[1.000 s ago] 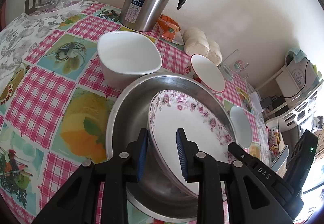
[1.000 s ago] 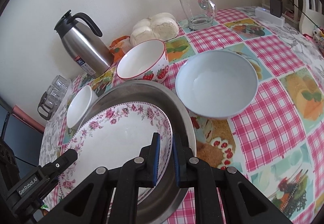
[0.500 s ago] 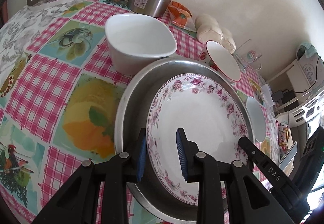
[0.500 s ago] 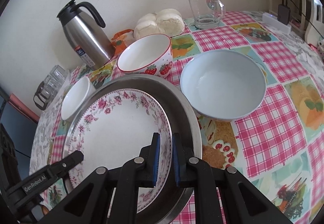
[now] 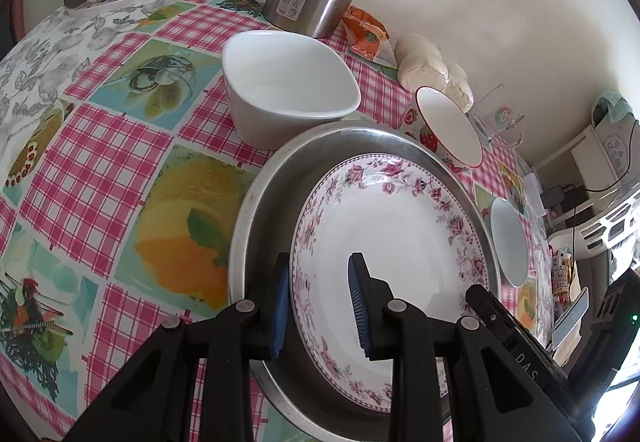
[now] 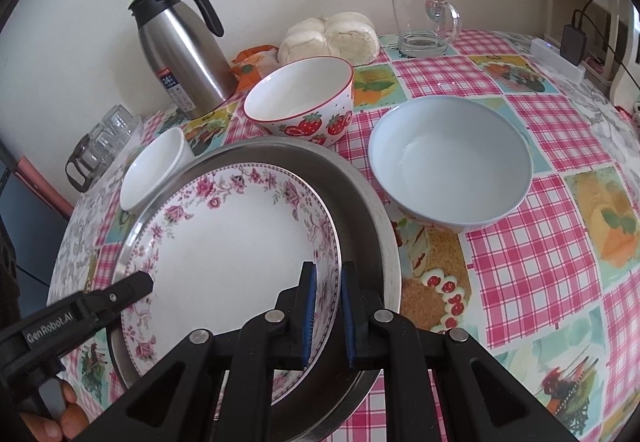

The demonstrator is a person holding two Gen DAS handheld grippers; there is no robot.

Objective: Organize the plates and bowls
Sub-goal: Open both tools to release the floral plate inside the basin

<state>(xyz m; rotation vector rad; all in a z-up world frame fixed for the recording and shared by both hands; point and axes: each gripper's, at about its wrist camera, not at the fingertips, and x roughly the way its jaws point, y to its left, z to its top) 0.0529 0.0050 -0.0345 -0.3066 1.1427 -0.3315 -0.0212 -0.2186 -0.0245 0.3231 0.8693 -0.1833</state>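
Lowering is what changed over the last second: the flowered plate [image 5: 400,238], which stood tilted well above the metal basin [image 5: 260,210], now lies almost flat inside it, its rim just inside the basin's wall. The left gripper [image 5: 318,300] straddles the plate's near rim, its jaws partly apart with a gap on the inner side (whether the pads press I cannot tell). The right gripper [image 6: 326,316] is nearly closed on the opposite rim, pinching it. Beyond the basin wait a strawberry bowl [image 6: 304,102], a pale blue bowl [image 6: 452,162] and a white bowl [image 5: 288,86] on the desk [image 5: 100,178]. Judging by this, the plate is about seated; letting go should come next, then bowls.
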